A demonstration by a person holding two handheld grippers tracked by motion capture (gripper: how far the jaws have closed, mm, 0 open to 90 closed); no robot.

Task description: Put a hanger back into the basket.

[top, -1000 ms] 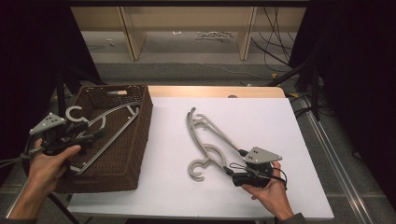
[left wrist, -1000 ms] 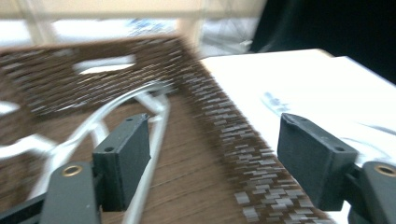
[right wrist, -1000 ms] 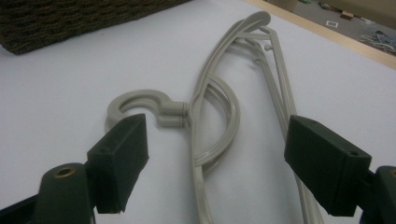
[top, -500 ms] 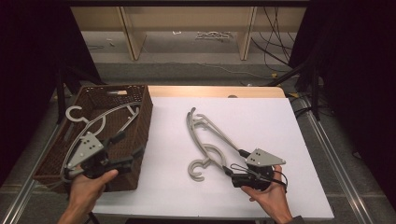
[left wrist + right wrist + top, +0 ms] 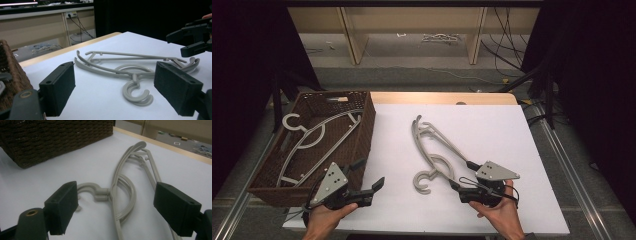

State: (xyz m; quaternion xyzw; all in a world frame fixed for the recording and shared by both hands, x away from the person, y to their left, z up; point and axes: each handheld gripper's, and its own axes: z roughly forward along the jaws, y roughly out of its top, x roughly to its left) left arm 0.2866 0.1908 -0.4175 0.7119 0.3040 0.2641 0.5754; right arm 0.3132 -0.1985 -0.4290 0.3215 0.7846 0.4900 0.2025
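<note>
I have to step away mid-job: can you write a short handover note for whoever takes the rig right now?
Left tongs: open and empty, jaws just opened wider, at the table's near edge beside the dark brown woven wicker basket.
Right tongs: open and empty, on the white table top, pointing at the hangers there.
Things: one pale grey plastic clothes hanger lies in the basket; stacked grey plastic hangers lie mid-table, hooks toward the near edge. How many are stacked, I cannot tell.
Done: one hanger is in the basket.
Left: probably moving the stacked hangers into the basket.
</note>
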